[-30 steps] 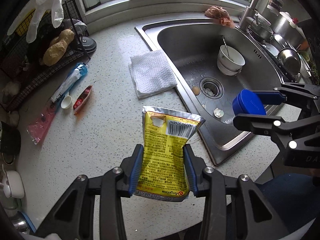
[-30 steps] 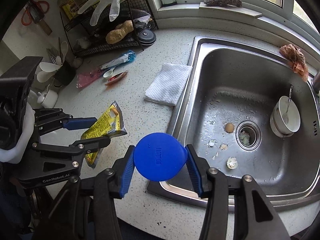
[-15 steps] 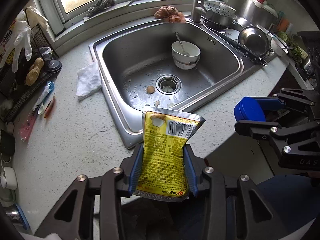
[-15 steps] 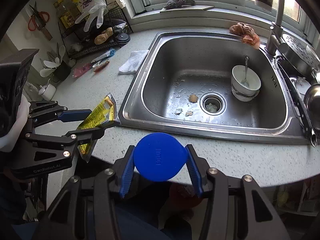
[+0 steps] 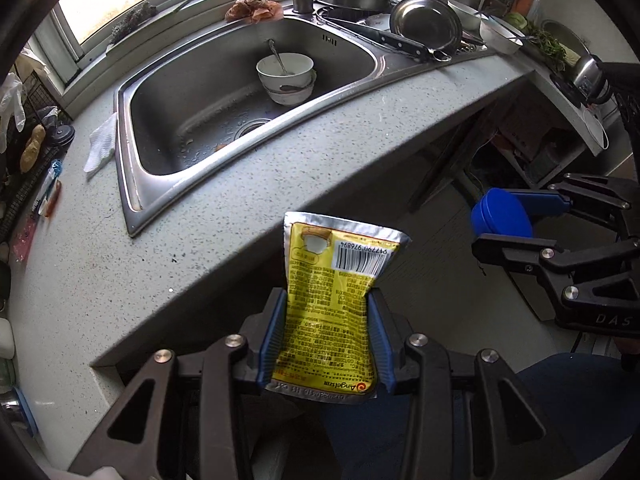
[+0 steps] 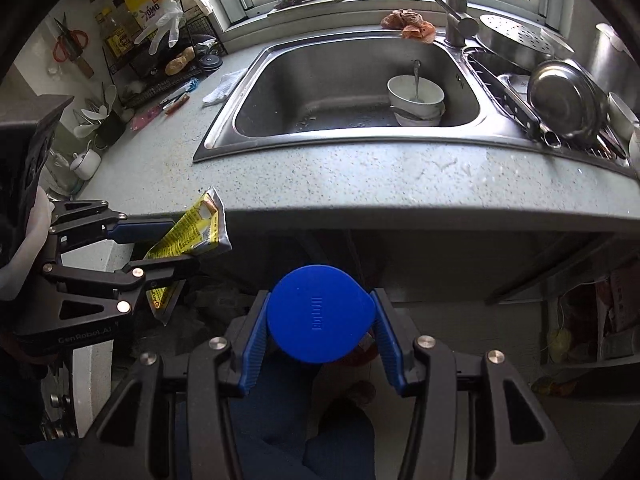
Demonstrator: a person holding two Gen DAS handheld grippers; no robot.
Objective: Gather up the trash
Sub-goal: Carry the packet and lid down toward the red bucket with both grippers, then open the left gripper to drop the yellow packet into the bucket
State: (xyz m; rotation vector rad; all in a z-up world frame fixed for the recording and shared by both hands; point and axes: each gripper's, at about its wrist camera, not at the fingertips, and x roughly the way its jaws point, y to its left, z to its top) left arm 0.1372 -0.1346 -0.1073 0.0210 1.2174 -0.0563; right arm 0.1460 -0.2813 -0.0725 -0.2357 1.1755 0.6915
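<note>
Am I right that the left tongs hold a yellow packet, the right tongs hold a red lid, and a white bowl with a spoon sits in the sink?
Not quite: the lid in the right tongs is blue, as the right wrist view shows. The rest holds: the left tongs clamp the yellow packet, and the white bowl with a spoon sits in the sink.

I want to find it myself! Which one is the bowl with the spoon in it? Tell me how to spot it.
Find the big steel sink under the window. Inside it, on the side nearest the tap, stand two stacked white bowls. The one you want is the top bowl: a metal spoon leans up out of it, unlike the bowl below.
</note>
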